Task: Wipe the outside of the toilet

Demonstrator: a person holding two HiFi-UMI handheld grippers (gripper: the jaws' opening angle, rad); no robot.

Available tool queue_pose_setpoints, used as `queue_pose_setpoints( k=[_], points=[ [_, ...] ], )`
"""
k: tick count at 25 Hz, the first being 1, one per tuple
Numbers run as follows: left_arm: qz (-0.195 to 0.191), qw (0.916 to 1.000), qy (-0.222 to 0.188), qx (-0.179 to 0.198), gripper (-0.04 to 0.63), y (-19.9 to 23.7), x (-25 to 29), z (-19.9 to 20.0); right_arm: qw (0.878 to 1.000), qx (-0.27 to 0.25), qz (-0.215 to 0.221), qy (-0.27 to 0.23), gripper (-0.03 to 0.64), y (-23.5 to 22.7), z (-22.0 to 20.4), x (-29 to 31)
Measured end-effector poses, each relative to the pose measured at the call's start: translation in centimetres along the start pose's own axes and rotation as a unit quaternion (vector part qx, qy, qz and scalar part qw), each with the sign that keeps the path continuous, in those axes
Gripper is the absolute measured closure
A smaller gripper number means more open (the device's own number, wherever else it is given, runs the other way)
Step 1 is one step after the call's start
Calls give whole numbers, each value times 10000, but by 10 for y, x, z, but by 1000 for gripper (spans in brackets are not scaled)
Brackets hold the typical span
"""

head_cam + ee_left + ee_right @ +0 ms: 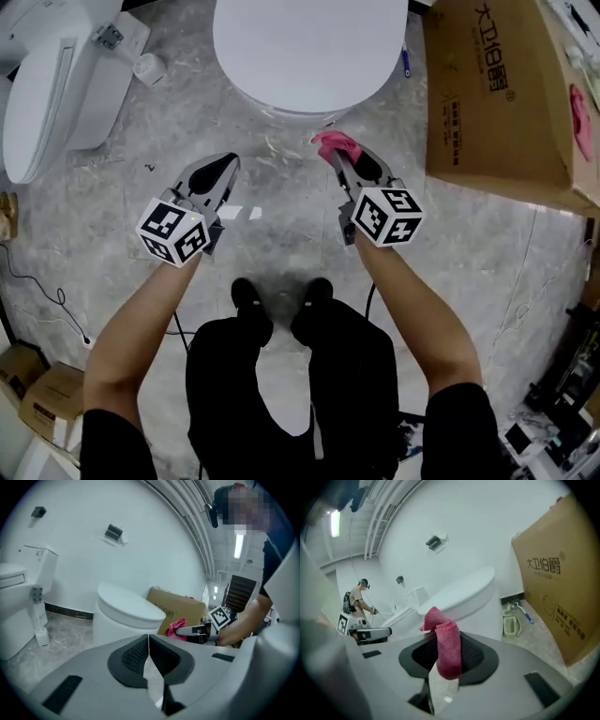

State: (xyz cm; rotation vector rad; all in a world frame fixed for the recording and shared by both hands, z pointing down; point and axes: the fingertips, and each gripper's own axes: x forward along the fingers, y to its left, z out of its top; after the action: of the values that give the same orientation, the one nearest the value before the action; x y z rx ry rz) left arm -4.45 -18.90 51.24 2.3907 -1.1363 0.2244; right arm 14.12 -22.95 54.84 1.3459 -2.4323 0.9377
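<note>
A white toilet [309, 52] with its lid down stands at the top middle of the head view, and shows as toilet [126, 613] and toilet [461, 597] in the gripper views. My right gripper [342, 155] is shut on a pink cloth [336, 144], held just short of the toilet's front rim. The cloth [445, 644] sticks up rolled between the right jaws. My left gripper [217, 176] hangs to the left above the floor, shut with nothing between its pads [136, 656].
A large cardboard box [506, 94] stands right of the toilet. A second white toilet [52, 89] lies at the top left. A cable [42, 291] runs over the marble floor at left, and small boxes [42, 394] sit bottom left. A brush and tray [512, 620] lie by the wall.
</note>
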Motion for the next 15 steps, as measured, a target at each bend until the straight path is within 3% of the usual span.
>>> queue_pose_setpoints(
  k=[5, 10, 15],
  points=[
    [85, 9996, -248, 87, 575, -81, -51, 129, 9984, -158, 351, -407, 494, 84, 122, -108],
    [26, 9971, -438, 616, 575, -177, -103, 252, 9889, -515, 836, -1116, 492, 159, 260, -234],
    [-72, 9908, -886, 1024, 575, -271, -152, 361, 9770, -1011, 982, -1600, 492, 204, 361, -344]
  ],
)
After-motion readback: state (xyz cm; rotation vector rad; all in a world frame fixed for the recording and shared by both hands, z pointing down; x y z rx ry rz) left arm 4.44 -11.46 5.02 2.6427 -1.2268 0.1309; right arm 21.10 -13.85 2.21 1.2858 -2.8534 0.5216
